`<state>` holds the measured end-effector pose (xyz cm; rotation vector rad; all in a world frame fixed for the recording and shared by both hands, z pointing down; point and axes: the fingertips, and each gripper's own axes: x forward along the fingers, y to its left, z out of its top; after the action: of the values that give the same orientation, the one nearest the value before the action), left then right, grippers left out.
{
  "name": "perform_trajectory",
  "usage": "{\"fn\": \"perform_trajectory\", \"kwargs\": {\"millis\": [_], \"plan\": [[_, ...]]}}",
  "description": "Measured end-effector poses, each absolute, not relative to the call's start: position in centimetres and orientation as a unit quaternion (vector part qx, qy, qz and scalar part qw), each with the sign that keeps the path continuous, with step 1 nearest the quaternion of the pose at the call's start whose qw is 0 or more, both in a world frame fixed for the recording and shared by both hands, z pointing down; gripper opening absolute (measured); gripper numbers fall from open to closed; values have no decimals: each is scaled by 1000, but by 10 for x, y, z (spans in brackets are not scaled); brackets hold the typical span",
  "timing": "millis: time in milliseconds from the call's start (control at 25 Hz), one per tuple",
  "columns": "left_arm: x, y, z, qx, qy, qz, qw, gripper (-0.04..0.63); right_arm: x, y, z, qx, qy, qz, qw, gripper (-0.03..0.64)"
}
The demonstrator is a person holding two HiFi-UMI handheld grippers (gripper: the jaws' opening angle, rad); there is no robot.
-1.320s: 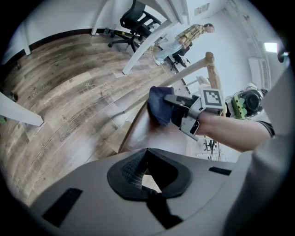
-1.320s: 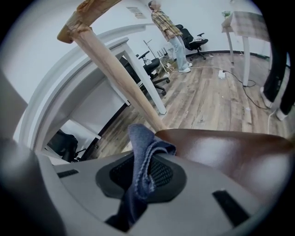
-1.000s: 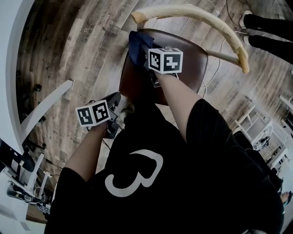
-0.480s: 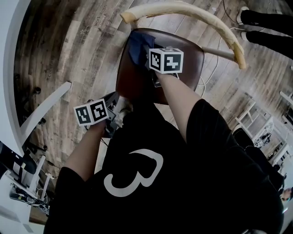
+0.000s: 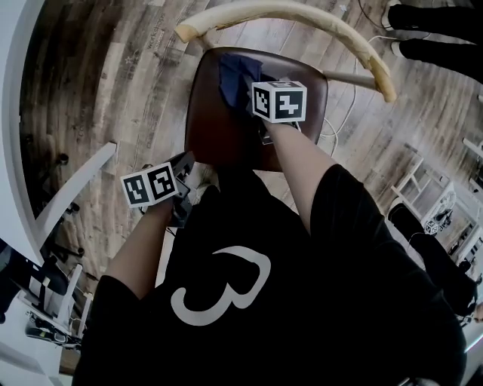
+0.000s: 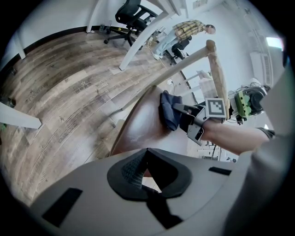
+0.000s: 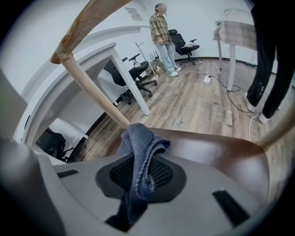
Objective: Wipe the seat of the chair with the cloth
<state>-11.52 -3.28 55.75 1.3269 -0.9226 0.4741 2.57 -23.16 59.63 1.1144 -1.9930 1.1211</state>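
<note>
Cloth, dark blue, clamped in fingers of your right gripper. Cloth bunched, touching brown glossy chair seat on its rear half, near curved pale wooden backrest. Your left gripper: fingers together, nothing between them. It is held off seat's near left corner, above plank floor, well apart from cloth.

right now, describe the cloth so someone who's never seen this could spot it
Find the wooden chair with the curved pale backrest and glossy brown seat. On the seat's back part sits a bunched dark blue cloth, clamped in the right hand-held gripper: the only soft blue thing there.
</note>
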Motion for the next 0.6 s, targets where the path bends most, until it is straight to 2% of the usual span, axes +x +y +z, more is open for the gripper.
{"fn": "perform_trajectory", "kwargs": {"millis": [600], "plan": [[-93, -41, 559, 599, -385, 240, 660, 12, 106, -221, 599, 457, -722, 423, 301, 55]]}}
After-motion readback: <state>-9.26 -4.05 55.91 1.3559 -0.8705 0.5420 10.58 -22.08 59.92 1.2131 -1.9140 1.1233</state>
